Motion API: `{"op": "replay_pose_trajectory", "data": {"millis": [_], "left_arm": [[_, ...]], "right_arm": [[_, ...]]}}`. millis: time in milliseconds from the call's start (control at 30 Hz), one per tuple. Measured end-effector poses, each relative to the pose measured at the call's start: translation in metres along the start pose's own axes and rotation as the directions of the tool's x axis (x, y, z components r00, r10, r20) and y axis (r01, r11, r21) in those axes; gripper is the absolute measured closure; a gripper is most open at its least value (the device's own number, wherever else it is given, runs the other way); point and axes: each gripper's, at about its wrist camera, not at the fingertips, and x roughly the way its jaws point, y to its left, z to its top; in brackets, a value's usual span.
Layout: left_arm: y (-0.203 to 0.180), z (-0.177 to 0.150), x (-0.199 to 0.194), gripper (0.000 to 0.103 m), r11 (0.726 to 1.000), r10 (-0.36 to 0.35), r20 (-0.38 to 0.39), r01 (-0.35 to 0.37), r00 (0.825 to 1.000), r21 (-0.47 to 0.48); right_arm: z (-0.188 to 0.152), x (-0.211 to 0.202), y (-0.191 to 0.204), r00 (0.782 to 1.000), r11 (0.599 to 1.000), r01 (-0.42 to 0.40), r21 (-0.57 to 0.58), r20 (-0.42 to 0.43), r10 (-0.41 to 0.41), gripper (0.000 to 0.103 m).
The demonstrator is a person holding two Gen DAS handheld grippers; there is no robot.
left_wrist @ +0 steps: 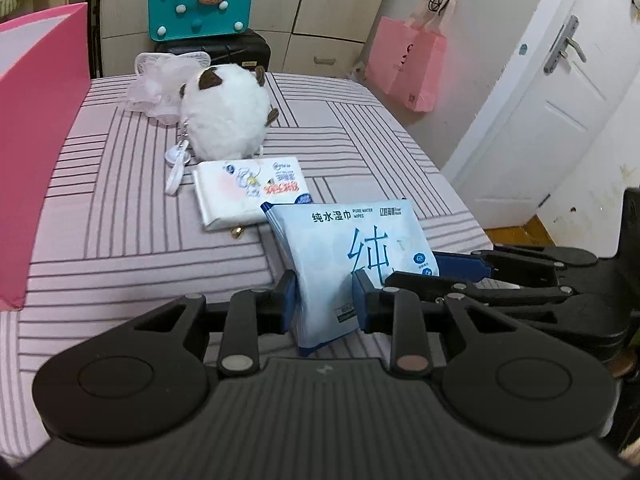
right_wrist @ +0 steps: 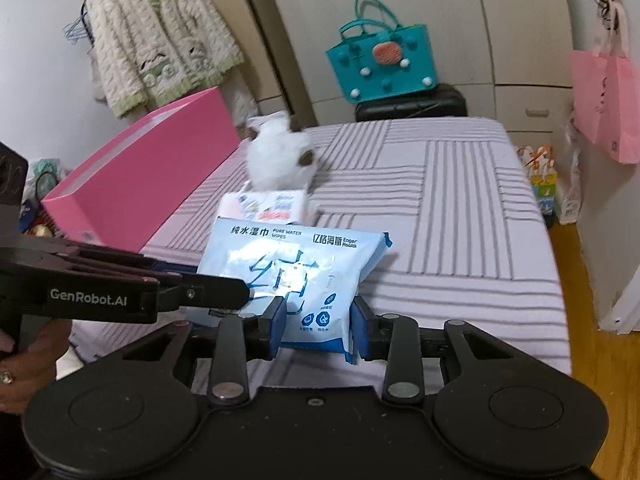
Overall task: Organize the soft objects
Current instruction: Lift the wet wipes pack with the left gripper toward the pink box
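Both black two-finger tools clamped one pale blue plastic wet-wipe pack (left_wrist: 352, 256): the left gripper (left_wrist: 325, 300) and the right gripper (right_wrist: 317, 322). It was tilted above the striped lilac bedcover (left_wrist: 140, 216) (white tissue packet (left_wrist: 248, 190) just behind).

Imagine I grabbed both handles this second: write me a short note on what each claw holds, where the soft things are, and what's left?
Left gripper: shut on the blue wet wipes pack, near its lower edge.
Right gripper: shut on the same pack, at its other end.
Pack is raised over the striped bed.
On the bed: white tissue pack, white plush toy, pale mesh pouf.
Pink box stands at the bed's edge.
Done: nothing visibly stowed.
Left: probably place the wipes, then the others.
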Motion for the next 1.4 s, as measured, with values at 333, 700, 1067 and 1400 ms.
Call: {"op": "replay_pose_trajectory", "data": {"millis": [333,700,1067,1400], "left_arm": [[0.023,-0.008,-0.031,0.075,1.0,-0.022,-0.066,0.023,0.998,0.006],[0.052,-0.005,-0.067,0.075,0.995,-0.1,-0.176,0.1,0.979,-0.01],[0.065,-0.005,-0.122,0.075,0.998,-0.034,-0.153,0.042,0.988,0.055],[0.094,0.005,-0.164,0.075,1.0,0.006,-0.076,-0.006,0.997,0.007]], "right_arm": [[-0.002,-0.007,0.037,0.995,0.996,-0.053,-0.065,-0.085,0.048,0.059],[0.005,-0.026,0.079,0.991,0.984,-0.099,-0.148,-0.1,0.085,0.059],[0.019,-0.035,0.137,0.984,0.951,-0.16,-0.263,-0.12,0.132,0.056],[0.052,-0.036,0.183,0.985,0.921,-0.174,-0.349,-0.06,0.164,0.055]]}}
